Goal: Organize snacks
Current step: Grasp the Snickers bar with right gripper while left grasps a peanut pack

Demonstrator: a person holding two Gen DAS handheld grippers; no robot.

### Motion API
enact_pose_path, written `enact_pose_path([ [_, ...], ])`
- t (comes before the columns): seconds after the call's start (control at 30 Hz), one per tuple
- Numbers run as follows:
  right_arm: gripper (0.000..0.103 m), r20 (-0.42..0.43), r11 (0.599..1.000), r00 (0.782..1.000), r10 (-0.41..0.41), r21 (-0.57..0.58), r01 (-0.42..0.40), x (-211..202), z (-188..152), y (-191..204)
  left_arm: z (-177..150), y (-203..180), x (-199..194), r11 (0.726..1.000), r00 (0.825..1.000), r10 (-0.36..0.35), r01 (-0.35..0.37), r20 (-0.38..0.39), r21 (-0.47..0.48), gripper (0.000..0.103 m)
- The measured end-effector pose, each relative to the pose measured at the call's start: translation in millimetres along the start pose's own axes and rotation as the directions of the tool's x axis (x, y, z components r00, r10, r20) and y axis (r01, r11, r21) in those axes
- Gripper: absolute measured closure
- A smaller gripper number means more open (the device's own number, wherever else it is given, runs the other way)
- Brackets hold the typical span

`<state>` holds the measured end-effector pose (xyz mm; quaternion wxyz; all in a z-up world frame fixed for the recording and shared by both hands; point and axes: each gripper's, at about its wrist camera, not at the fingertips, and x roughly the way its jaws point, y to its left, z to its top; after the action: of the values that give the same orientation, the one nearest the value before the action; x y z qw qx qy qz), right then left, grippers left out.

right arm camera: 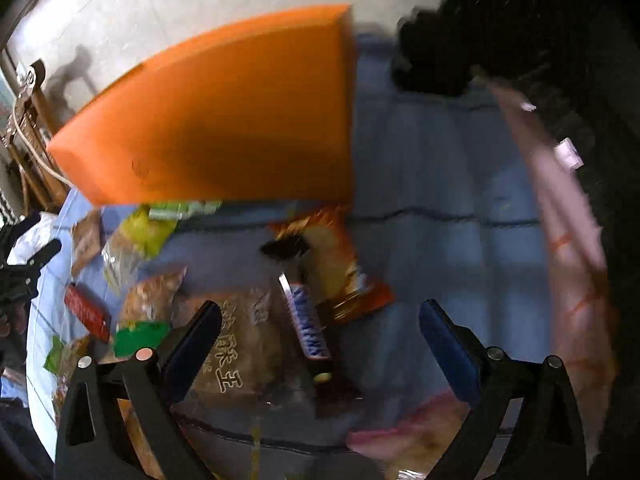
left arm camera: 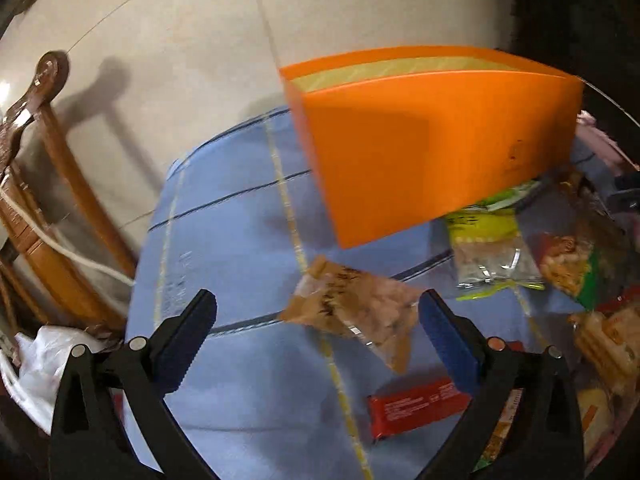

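Observation:
An orange box (left arm camera: 432,140) stands on the blue tablecloth (left arm camera: 240,248), open at the top; it also shows in the right wrist view (right arm camera: 224,120). My left gripper (left arm camera: 316,320) is open and empty, above a brown-edged clear snack packet (left arm camera: 356,312). A red bar (left arm camera: 416,406) lies near its right finger. A yellow-green packet (left arm camera: 488,252) lies by the box. My right gripper (right arm camera: 320,328) is open and empty over a Snickers bar (right arm camera: 306,328), an orange packet (right arm camera: 340,264) and a tan packet with white characters (right arm camera: 236,344).
More snack packets (left arm camera: 568,264) pile up at the right of the cloth. A wooden chair (left arm camera: 44,216) with a white cord stands left of the table. A pink bag (right arm camera: 568,240) lies along the right edge. The left gripper shows at the far left of the right wrist view (right arm camera: 24,268).

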<state>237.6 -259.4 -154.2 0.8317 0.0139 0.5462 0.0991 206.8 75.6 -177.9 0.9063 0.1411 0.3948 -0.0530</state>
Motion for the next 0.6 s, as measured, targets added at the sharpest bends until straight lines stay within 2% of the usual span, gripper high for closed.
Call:
enact_pose_path([
  [0.03, 0.004, -0.007, 1.000, 1.000, -0.005, -0.007, 0.005, 6.2, -1.6, 2.7, -1.9, -4.5, 3.9, 1.000, 1.000, -0.005, 0.005, -0.003, 0.013, 0.004],
  [0.1, 0.004, -0.004, 0.999, 1.000, -0.024, -0.032, 0.024, 15.8, -6.8, 9.5, -0.6, -11.0, 19.8, 0.999, 0.998, -0.024, 0.026, -0.056, 0.034, 0.004],
  [0.17, 0.004, 0.052, 0.999, 0.997, -0.051, 0.008, 0.050, 16.7, -8.4, 8.5, 2.1, -17.0, 37.0, 0.999, 0.995, -0.031, 0.034, -0.095, 0.034, 0.004],
  [0.2, 0.007, 0.049, 0.999, 0.998, -0.036, 0.035, 0.034, 18.8, -8.6, 7.0, 0.6, -19.1, 48.2, 0.999, 0.992, -0.038, 0.042, -0.121, 0.030, 0.004],
  [0.23, 0.028, 0.048, 0.999, 0.999, -0.012, 0.047, 0.009, 19.2, -8.8, 6.5, -2.4, -20.3, 59.3, 0.998, 0.987, -0.058, 0.061, -0.149, 0.018, 0.004],
  [0.27, 0.052, 0.057, 0.998, 0.998, 0.024, 0.061, -0.027, 17.9, -9.4, 6.2, -4.0, -12.7, 62.6, 0.993, 0.986, -0.095, 0.084, -0.135, -0.081, 0.005],
  [0.3, 0.064, 0.060, 0.996, 0.997, 0.050, 0.072, -0.054, 15.6, -9.8, 7.6, -4.3, -4.1, 66.3, 0.975, 0.977, -0.143, 0.111, -0.161, -0.190, 0.010],
  [0.33, 0.067, 0.060, 0.996, 0.997, 0.042, 0.075, -0.047, 7.2, -9.5, 6.1, -2.5, -3.8, 64.2, 0.977, 0.978, -0.117, 0.083, -0.170, -0.195, 0.017],
  [0.4, 0.073, 0.060, 0.999, 0.998, -0.009, 0.036, 0.007, -0.1, -10.5, 15.5, -0.5, -6.0, 59.9, 0.978, 0.974, -0.126, 0.091, -0.187, -0.185, 0.033],
  [0.43, 0.077, 0.056, 1.000, 0.998, -0.013, 0.027, 0.012, -2.0, -11.7, 17.5, 0.6, -7.9, 56.6, 0.979, 0.972, -0.129, 0.092, -0.199, -0.182, 0.037],
  [0.47, 0.083, 0.053, 0.999, 0.998, -0.017, 0.038, 0.015, -5.1, -14.4, 16.8, 1.7, -9.8, 52.9, 0.979, 0.968, -0.131, 0.092, -0.215, -0.181, 0.049],
  [0.5, 0.083, 0.054, 0.998, 0.999, -0.006, 0.056, 0.003, -9.0, -16.5, 15.0, 2.7, -12.8, 49.4, 0.979, 0.966, -0.134, 0.094, -0.222, -0.183, 0.060],
  [0.6, 0.085, 0.060, 0.996, 0.998, -0.005, 0.085, 0.000, -17.3, -26.1, 4.4, 1.9, -18.3, 38.4, 0.980, 0.962, -0.128, 0.086, -0.241, -0.178, 0.061],
])
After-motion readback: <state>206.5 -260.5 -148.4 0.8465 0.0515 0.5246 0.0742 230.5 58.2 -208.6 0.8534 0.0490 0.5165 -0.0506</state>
